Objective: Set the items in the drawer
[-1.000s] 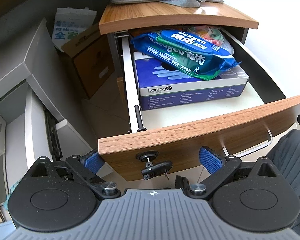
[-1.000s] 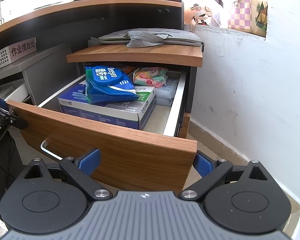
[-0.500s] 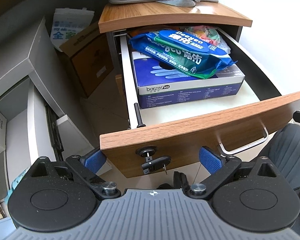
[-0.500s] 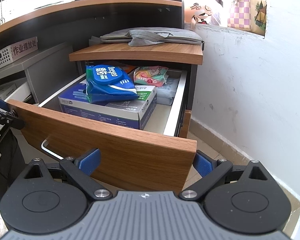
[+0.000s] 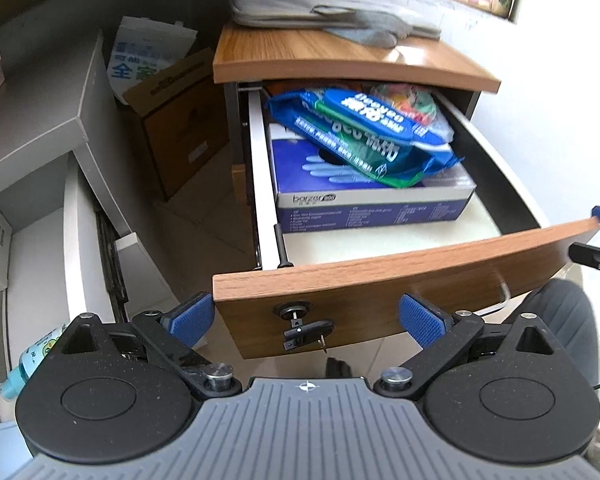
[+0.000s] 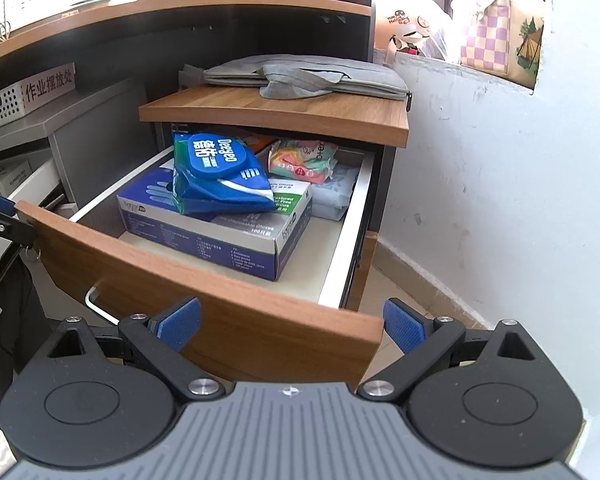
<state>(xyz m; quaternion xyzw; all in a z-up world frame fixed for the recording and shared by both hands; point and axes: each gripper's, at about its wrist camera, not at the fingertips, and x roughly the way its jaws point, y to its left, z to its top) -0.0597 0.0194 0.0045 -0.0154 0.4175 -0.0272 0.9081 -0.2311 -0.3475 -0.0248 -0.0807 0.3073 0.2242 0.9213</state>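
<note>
Beside a white wall (image 6: pixel 500 200), the drawer (image 6: pixel 220 304) stands open, apparently full; both grippers' fingers (image 5: pixel 420 320) (image 6: pixel 404 324) spread, empty.

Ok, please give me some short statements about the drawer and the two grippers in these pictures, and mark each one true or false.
1. The drawer stands open. True.
2. The blue wipes pack lies on the bare drawer floor. False: it rests on top of the glove box.
3. The left gripper is shut on the key. False: its jaws are wide apart and hold nothing; the key hangs in the lock of the drawer front.
4. The right gripper is open and empty. True.
5. A grey fabric bag lies on top of the cabinet. True.
6. The glove box is red. False: it is blue and white.
</note>
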